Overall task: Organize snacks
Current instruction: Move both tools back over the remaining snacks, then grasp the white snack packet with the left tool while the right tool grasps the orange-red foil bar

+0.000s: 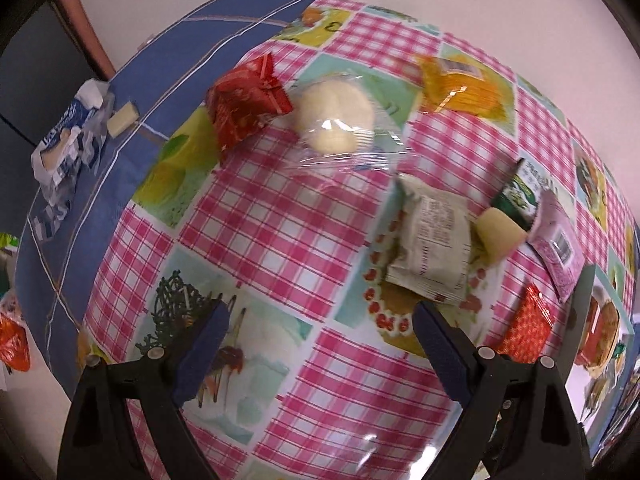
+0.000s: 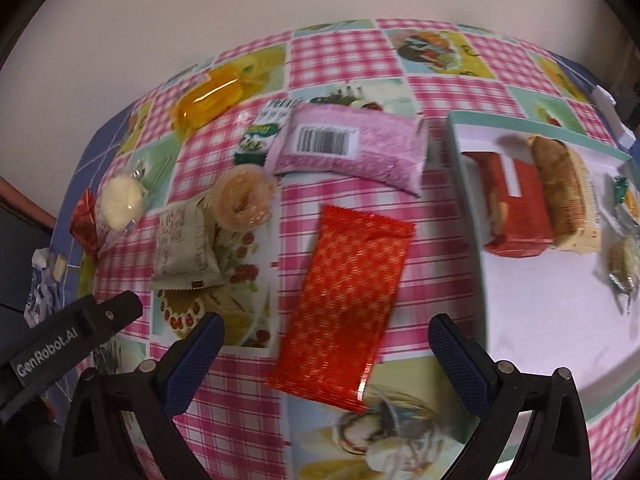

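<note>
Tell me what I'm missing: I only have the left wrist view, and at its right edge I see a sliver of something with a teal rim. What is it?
Observer: A shallow white tray with a teal rim, seen whole in the right wrist view.
Operator: Anything in it yet?
Observer: Yes. A red packet and a brown bar in clear wrap lie side by side; a few small wrapped sweets sit near its right edge.
Operator: Is the right gripper holding anything?
Observer: No. The right gripper is open, hanging over a long red-orange packet that lies flat on the tablecloth.
Operator: And that packet, is it touching the tray?
Observer: No, a strip of cloth shows between them.
</note>
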`<move>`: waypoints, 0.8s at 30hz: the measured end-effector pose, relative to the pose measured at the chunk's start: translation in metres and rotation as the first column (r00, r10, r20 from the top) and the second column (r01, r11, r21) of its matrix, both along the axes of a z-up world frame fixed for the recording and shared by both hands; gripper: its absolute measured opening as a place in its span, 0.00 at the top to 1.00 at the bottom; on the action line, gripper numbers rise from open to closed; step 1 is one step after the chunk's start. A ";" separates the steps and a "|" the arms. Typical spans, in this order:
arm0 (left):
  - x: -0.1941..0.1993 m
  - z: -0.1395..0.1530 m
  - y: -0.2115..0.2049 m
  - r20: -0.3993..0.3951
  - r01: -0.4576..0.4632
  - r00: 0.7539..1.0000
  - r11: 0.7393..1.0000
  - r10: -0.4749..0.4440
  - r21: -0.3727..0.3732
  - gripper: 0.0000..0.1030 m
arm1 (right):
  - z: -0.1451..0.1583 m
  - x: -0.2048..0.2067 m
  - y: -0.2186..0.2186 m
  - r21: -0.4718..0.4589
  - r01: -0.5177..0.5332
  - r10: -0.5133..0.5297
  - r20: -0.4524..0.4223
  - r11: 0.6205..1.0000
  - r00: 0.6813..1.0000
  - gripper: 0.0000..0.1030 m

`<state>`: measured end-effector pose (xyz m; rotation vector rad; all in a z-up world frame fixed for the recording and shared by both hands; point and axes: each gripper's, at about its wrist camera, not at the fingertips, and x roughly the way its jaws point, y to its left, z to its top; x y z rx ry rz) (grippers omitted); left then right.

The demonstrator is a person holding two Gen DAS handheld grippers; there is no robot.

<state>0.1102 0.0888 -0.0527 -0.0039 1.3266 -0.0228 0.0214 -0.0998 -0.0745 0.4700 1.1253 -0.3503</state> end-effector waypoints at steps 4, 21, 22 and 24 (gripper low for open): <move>0.007 -0.009 0.010 -0.018 -0.022 1.000 1.000 0.022 -0.008 0.09 | -0.012 0.005 0.004 0.002 -0.010 0.010 -0.021 1.000 1.000 0.06; 0.035 -0.013 -0.028 0.035 0.093 0.995 0.989 -0.090 -0.116 0.09 | -0.028 0.012 -0.006 -0.147 -0.032 0.020 -0.081 0.989 0.997 0.07; 0.037 -0.014 -0.032 0.041 0.101 0.994 0.988 -0.097 -0.117 0.09 | -0.028 0.013 -0.006 -0.157 -0.039 0.026 -0.080 0.987 0.996 0.09; 0.042 -0.017 -0.039 0.048 0.113 0.993 0.986 -0.108 -0.119 0.09 | -0.028 0.012 -0.009 -0.168 -0.044 0.032 -0.071 0.985 0.997 0.10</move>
